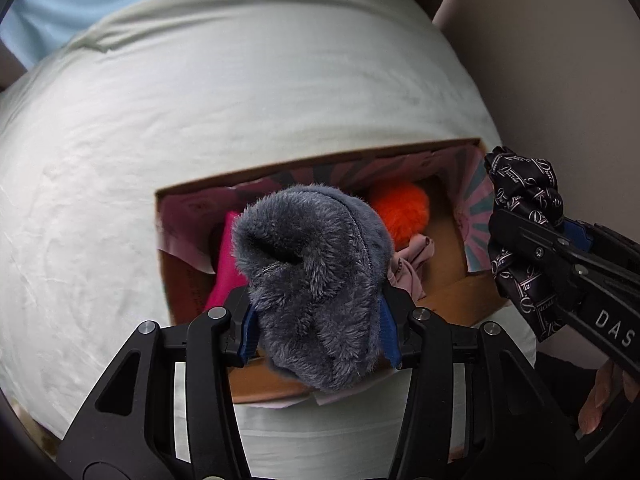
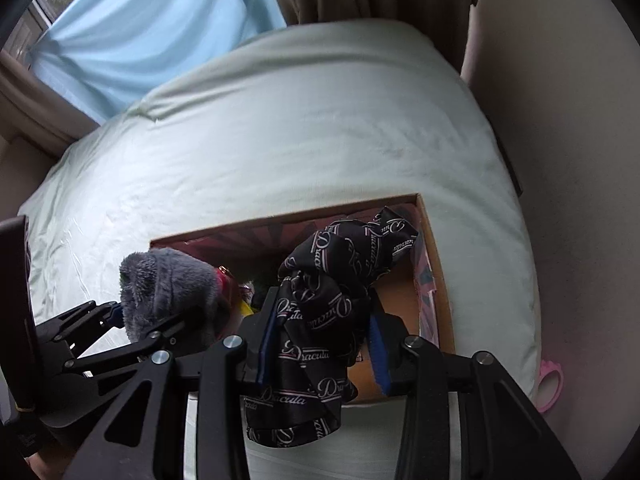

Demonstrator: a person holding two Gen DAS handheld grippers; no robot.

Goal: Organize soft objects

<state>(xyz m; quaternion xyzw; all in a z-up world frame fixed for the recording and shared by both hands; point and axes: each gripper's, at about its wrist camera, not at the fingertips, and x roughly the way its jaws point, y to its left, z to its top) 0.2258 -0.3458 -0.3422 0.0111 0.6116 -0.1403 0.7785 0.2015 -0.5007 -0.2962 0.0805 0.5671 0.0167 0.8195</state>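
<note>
My left gripper (image 1: 318, 320) is shut on a fluffy grey soft item (image 1: 312, 276) and holds it above an open cardboard box (image 1: 180, 280) on the bed. The box holds an orange fluffy ball (image 1: 402, 210), a magenta cloth (image 1: 228, 264) and a pale pink cloth (image 1: 412, 268). My right gripper (image 2: 320, 344) is shut on a black printed satin cloth (image 2: 332, 300) and holds it over the box's right side (image 2: 436, 272). The right gripper also shows in the left wrist view (image 1: 532, 240), and the left gripper with the grey item shows in the right wrist view (image 2: 168, 292).
The box sits on a pale green bedsheet (image 1: 240, 100). A beige wall (image 2: 560, 160) runs along the right of the bed. A light blue curtain (image 2: 152, 32) and brown curtains hang at the far end. A pink object (image 2: 550, 384) lies by the bed's right edge.
</note>
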